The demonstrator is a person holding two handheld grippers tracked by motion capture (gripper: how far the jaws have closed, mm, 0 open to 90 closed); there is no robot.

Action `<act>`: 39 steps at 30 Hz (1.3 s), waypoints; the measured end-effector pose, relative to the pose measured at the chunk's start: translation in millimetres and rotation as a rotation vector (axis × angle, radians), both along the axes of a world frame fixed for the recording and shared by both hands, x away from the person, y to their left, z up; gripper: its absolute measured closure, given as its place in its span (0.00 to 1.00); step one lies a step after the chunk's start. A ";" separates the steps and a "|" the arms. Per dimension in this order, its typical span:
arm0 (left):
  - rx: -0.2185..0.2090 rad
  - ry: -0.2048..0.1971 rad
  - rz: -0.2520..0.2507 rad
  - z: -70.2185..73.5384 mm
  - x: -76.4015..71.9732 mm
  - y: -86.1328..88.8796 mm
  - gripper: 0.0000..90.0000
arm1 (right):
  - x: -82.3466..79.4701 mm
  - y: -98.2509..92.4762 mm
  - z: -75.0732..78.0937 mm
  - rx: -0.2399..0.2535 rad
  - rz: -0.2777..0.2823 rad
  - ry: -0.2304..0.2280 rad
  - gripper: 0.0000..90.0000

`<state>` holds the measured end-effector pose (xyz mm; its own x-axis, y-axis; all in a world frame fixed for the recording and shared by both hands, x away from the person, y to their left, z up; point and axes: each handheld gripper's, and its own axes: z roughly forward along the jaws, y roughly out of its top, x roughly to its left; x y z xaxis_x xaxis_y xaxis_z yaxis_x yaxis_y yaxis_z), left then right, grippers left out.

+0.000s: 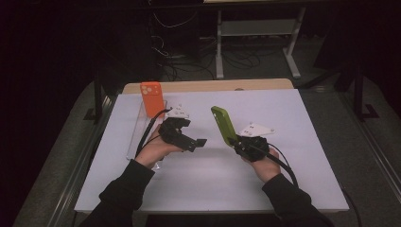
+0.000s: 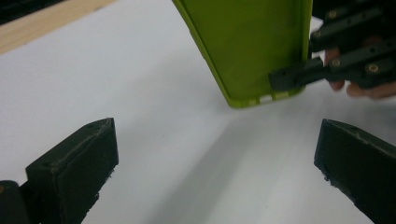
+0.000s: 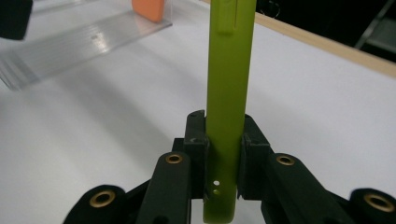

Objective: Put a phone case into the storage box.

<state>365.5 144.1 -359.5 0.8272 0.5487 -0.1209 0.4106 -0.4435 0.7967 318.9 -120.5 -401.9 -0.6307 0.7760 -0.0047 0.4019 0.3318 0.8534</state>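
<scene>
Green phone case (image 1: pixel 224 125) above open tabletop (image 1: pixel 198 175)

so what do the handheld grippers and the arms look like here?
Both the left gripper and the right gripper are black linkage frames with brass-coloured pivot rings, blocky black jaws, a pale three-cornered top plate and a trailing black cable. Dark long sleeves.

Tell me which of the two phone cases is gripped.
The green phone case, clamped in the right gripper; the orange phone case stands untouched in the clear rack.

Two phone cases – one green (image 1: pixel 224 124), one orange (image 1: pixel 152 98) – one clear stand (image 1: pixel 137 130), two grippers, left (image 1: pixel 198 142), right (image 1: pixel 235 142)
</scene>
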 end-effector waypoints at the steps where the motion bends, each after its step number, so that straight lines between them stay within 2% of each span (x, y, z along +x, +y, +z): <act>1: -0.010 -0.001 0.007 1.0 0.6 0.1 0.00 | 0.9 -1.4 0.2 0.018 -0.001 0.015 0.84; 2: -0.031 0.002 0.018 1.3 0.3 -0.5 0.00 | 1.7 -2.5 0.3 0.034 -0.006 0.024 0.84; 5: -0.054 -0.004 0.034 2.9 1.6 -0.8 0.00 | 2.7 -2.8 0.7 0.066 -0.020 0.040 0.84; 7: -0.079 -0.006 0.048 3.5 2.6 -2.3 0.00 | 3.2 -1.8 0.5 0.063 -0.027 0.043 0.84; 11: -0.089 -0.009 0.049 4.7 3.5 -5.4 0.00 | 2.7 3.2 -1.1 0.082 -0.032 0.060 0.84; 16: -0.111 -0.008 0.053 2.6 4.1 -12.4 0.00 | -1.1 13.0 -1.3 0.097 -0.004 0.075 0.84; 18: -0.117 -0.006 0.050 2.1 4.6 -13.8 0.00 | -2.3 16.6 -1.6 0.089 0.011 0.062 0.84; 21: -0.134 -0.002 0.053 1.3 5.0 -15.1 0.00 | -5.6 22.8 -1.6 0.093 0.024 0.076 0.84; 26: -0.163 -0.002 0.053 -0.2 6.3 -16.2 0.00 | -9.3 30.1 -0.6 0.107 0.047 0.074 0.84; 28: -0.159 -0.005 0.048 -0.6 6.9 -16.4 0.00 | -10.9 32.8 -0.3 0.113 0.056 0.077 0.84; 29: -0.158 -0.019 0.032 -1.0 7.7 -16.6 0.00 | -11.5 33.9 -0.3 0.115 0.057 0.078 0.84; 34: -0.176 -0.013 0.015 -3.8 7.3 -21.2 0.00 | -15.0 40.9 -1.1 0.118 0.071 0.075 0.84; 39: -0.198 -0.005 0.028 -5.1 6.4 -23.6 0.00 | -17.3 45.6 -1.7 0.115 0.082 0.073 0.84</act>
